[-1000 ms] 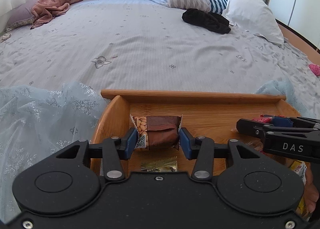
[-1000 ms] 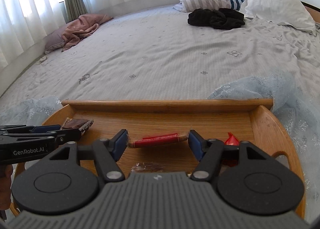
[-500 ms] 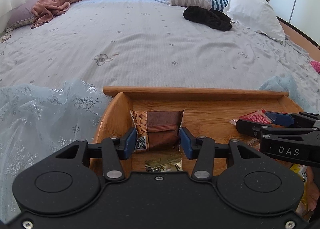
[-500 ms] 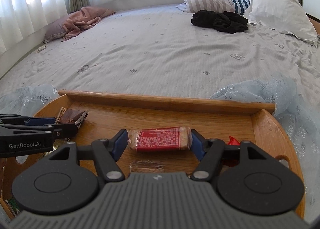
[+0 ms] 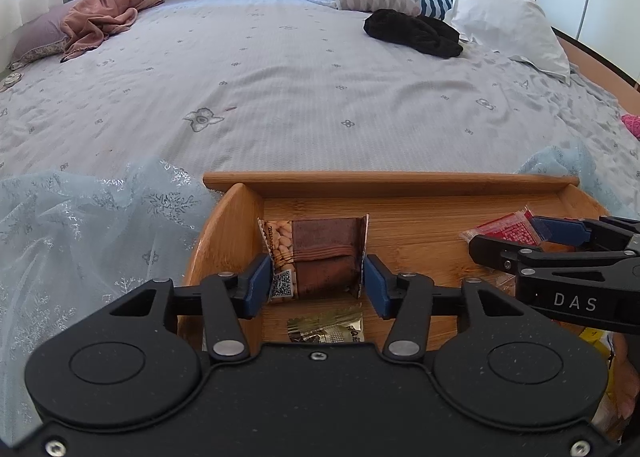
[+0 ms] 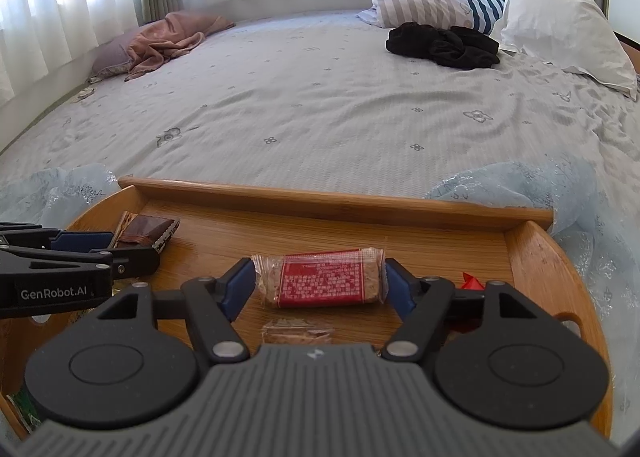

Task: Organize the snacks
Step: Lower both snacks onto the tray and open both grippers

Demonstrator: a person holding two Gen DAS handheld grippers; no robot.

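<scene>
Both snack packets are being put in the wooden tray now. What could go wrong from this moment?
1. The left hand-held gripper is opening around the brown peanut bar; the wrapper edge may catch on a pad and drag.
2. The right hand-held gripper is opening around the red bar, which may land on the small packet below instead of bare wooden tray.

The bed [image 5: 280,97] carries a wooden tray [image 5: 392,182] on pale blue lace [image 5: 80,217] near; far left a pink cloth [image 5: 100,17]; far right pillows [image 5: 500,13] and a black garment [image 5: 412,33].
</scene>
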